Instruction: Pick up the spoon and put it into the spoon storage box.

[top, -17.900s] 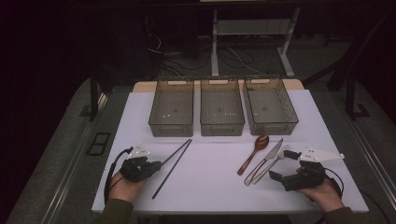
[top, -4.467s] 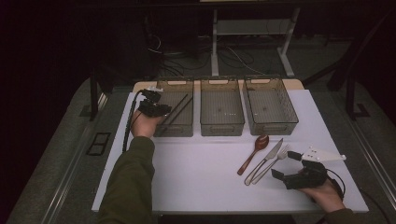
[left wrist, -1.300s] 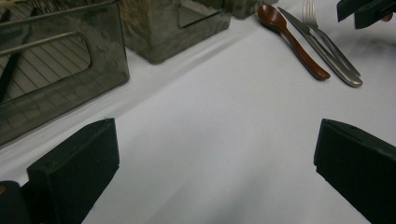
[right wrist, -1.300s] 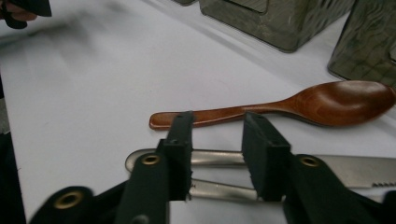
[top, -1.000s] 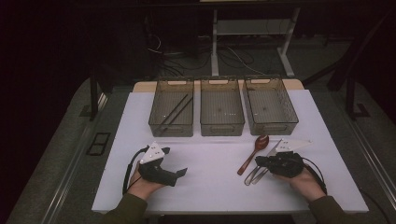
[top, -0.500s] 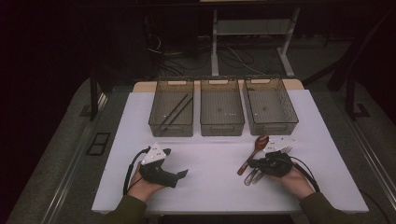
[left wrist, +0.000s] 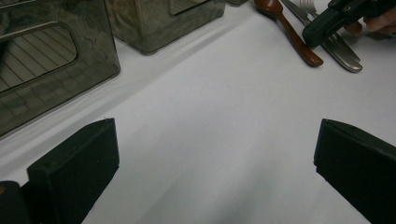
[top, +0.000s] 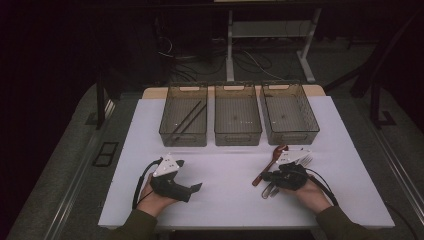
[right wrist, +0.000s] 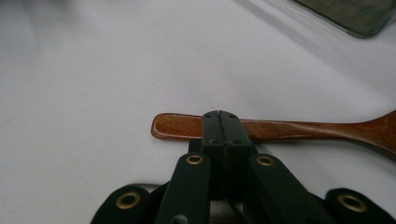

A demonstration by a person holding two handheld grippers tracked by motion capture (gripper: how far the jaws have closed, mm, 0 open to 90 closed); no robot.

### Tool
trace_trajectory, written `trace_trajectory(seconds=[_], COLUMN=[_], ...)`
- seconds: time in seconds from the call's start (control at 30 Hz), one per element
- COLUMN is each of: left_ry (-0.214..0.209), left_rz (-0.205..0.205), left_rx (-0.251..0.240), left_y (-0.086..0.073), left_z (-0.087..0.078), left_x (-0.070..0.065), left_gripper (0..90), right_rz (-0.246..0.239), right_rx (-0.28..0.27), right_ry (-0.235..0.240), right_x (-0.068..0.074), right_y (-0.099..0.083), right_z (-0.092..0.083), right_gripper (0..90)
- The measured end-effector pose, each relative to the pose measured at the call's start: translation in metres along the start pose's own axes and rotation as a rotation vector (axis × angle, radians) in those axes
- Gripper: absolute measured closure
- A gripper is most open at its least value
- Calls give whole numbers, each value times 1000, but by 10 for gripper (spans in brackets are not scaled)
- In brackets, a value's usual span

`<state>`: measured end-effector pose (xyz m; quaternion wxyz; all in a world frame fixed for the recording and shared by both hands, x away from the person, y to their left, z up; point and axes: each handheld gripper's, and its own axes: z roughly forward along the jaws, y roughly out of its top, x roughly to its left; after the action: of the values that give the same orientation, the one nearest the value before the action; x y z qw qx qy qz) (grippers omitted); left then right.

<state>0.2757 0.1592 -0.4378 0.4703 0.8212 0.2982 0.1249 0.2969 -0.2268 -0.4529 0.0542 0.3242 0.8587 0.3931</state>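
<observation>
A brown wooden spoon (top: 272,162) lies on the white table (top: 225,175) at the front right, with a metal fork (top: 305,160) and a knife beside it. My right gripper (top: 265,176) is shut, its two jaws pressed together. In the right gripper view the closed tips (right wrist: 219,122) sit on the spoon's handle (right wrist: 299,130) near its end, and nothing is between them. My left gripper (top: 195,189) rests at the front left with its jaws wide apart (left wrist: 215,163) over bare table. Two dark chopsticks (top: 187,120) lie in the left bin (top: 182,139).
Three smoky clear bins stand in a row at the back: left, middle (top: 238,137) and right (top: 292,136). In the left gripper view the spoon (left wrist: 289,28), the fork (left wrist: 343,53) and my right gripper (left wrist: 327,25) show at the top right.
The right hand has slid a little left and down onto the spoon's handle. The left hand has stayed in place.
</observation>
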Motion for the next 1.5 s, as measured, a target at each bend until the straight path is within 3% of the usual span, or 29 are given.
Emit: trace_trajectory(seconds=[1.2, 1.5], left_ry=[-6, -5], left_rz=[7, 8], left_rx=[5, 5], left_y=[0, 0], left_z=[1, 0], left_x=[1, 1], left_gripper=[0, 0], right_rz=[31, 31], right_rx=[-18, -3], right_ry=[-52, -68], right_x=[-13, -14], right_y=[46, 51], right_z=[49, 51], right_gripper=[886, 885])
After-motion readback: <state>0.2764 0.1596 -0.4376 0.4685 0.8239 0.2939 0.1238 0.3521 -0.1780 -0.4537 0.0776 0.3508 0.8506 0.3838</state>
